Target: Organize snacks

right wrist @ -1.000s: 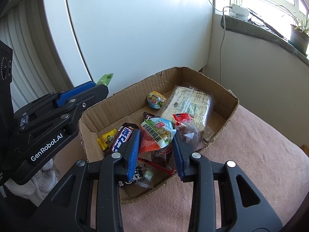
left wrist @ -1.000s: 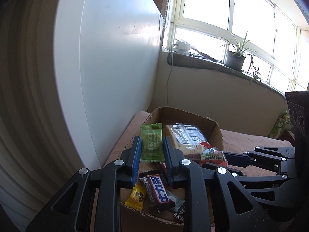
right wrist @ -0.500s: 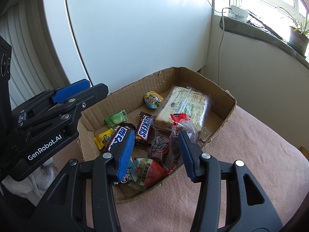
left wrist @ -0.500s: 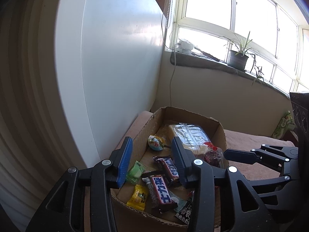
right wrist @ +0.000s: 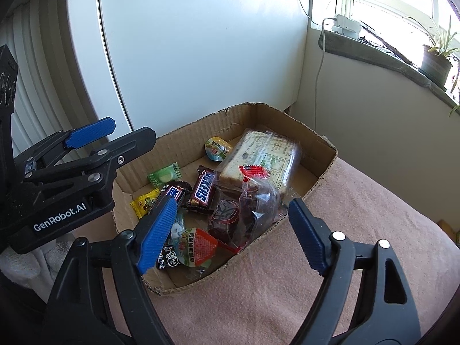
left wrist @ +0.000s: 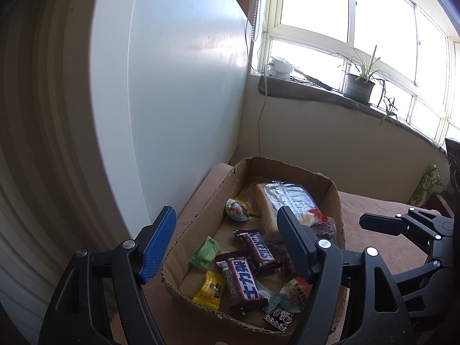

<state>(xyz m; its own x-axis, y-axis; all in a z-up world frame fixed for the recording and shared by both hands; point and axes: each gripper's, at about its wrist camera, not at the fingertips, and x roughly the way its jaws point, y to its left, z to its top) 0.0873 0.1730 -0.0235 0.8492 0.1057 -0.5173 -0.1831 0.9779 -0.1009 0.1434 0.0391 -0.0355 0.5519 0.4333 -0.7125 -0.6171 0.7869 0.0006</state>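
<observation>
Both the left tool (left wrist: 224,247) and right tool (right wrist: 233,233) hung agape and empty above the cardboard box (right wrist: 325,169), whose light, crinkly, slippery snack packets (right wrist: 204,191) at 12 o'clock looked best pinched across their flat middles.

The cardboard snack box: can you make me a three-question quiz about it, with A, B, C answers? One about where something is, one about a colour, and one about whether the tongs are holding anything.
1. Where does the green square candy wrapper lie?
A. On the pink cloth outside the box
B. Inside the brown cardboard box, near its left wall
C. On the windowsill

2. What colour is the small candy packet beside the dark chocolate bar with white letters?
A. Yellow
B. Purple
C. White

3. What are the left tongs and right tongs doing?
A. Both squeeze a snack
B. Only the right ones hold a snack
C. Both are open and hold nothing

Answers:
1 B, it rests on the box floor by the left wall.
2 A, its wrapper is bright yellow.
3 C, both pairs of jaws stand wide apart with nothing between them.
</observation>
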